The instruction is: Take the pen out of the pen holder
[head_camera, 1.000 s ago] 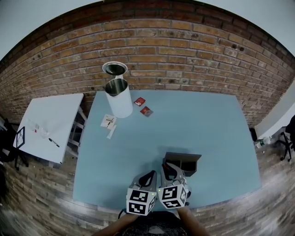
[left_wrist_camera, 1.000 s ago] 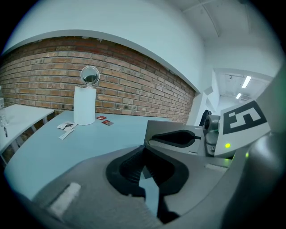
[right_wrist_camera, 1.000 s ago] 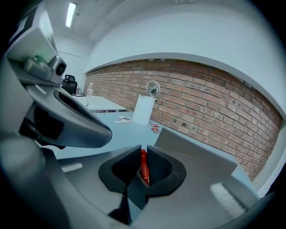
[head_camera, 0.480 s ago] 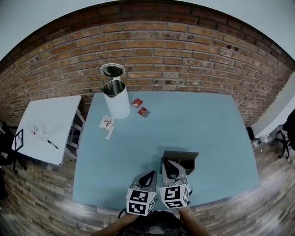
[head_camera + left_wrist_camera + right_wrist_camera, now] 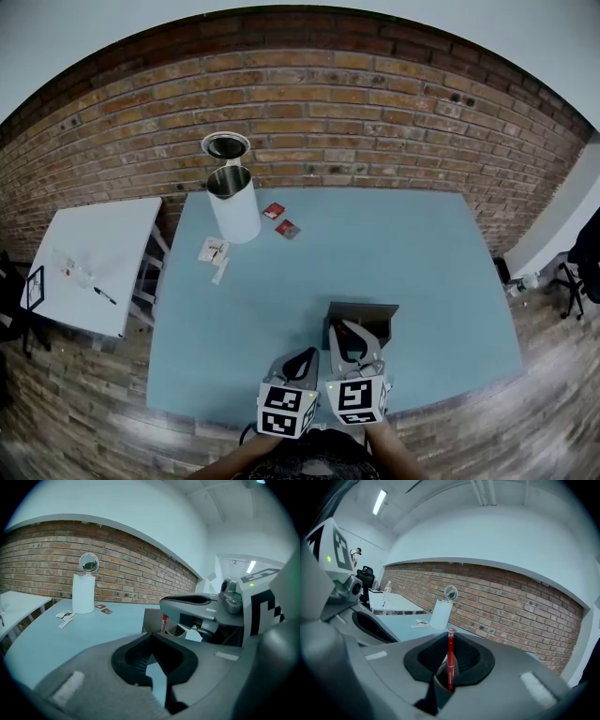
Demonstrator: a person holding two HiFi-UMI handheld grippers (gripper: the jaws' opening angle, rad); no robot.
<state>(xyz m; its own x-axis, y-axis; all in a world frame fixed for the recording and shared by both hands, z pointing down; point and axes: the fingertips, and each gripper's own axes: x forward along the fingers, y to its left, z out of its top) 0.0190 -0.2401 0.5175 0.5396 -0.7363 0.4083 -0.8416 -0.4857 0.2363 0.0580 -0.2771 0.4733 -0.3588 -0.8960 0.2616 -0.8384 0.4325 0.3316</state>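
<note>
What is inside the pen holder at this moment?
A red pen stands in the pen holder, held by the right tongs. The tongs cover most of the holder's inside.

Left gripper (image 5: 152, 637) jaws together, empty, red pen (image 5: 164, 622) beyond

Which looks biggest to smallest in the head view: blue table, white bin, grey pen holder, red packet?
1. Blue table
2. White bin and grey pen holder: similar, and the holder sits nearer the camera, so unranked.
3. Red packet
</note>
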